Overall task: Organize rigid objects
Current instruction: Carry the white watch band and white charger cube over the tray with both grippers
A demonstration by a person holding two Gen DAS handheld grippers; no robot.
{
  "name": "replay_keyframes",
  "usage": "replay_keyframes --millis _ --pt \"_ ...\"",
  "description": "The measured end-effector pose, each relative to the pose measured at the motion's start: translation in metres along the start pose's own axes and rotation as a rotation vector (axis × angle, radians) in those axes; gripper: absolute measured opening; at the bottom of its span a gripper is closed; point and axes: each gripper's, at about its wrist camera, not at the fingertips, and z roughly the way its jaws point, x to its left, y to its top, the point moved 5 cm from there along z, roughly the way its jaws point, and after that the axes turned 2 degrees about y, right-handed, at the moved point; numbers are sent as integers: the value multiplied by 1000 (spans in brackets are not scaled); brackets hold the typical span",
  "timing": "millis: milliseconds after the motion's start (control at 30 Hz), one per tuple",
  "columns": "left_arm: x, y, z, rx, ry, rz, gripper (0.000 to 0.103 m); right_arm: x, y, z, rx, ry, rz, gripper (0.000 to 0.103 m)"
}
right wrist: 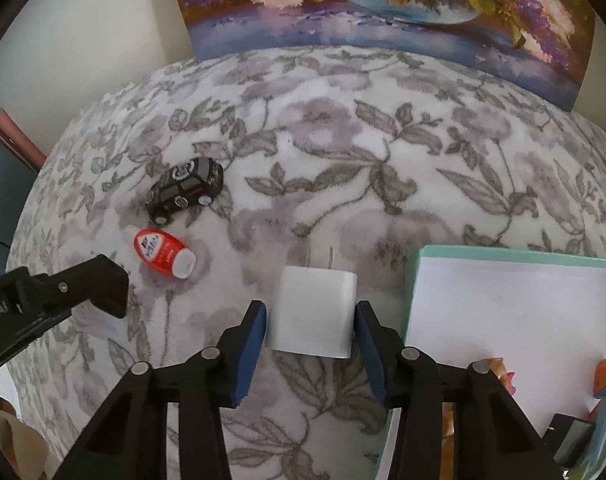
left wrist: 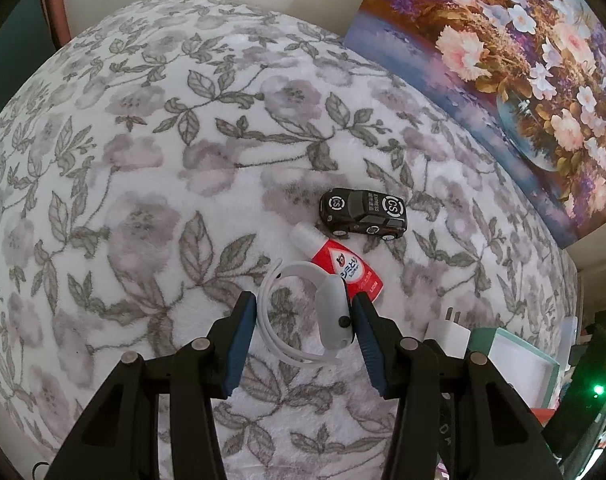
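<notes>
straddling white charger block (right wrist: 311,312) on floral blanket (right wrist: 343,152): right gripper (right wrist: 310,322), jaws wide, not clamped. likely light, rigid, slick; grip flat sides. left gripper (left wrist: 305,316) open around wristband (left wrist: 303,312).

Open floral fleece blanket (left wrist: 151,168) lies leftward. A shallow teal-rimmed white box (right wrist: 503,308) and, apparently leaning, a flower painting (right wrist: 383,8) block the right and far sides.

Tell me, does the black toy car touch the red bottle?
Apart. The right wrist view shows blanket between the black toy car and the red bottle.
</notes>
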Motion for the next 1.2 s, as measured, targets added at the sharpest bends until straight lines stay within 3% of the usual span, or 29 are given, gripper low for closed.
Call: replay_keyframes --millis 233,467,767,933,1200 --pt "-2 -1 -1 1 6 9 51 0 -1 -2 1 3 7 47" --pt "-12 1 -23 -51 -5 29 51 -7 10 -38 -63 55 38 47" --pt "-55 -10 -47 -95 -42 104 51 -57 13 -70 -105 100 160 47" --pt "-90 -26 -46 -83 -66 178 51 -102 4 -76 -97 -10 203 47" --pt "-148 -60 -34 -26 -116 286 51 -166 -11 -81 -74 -57 323 47"
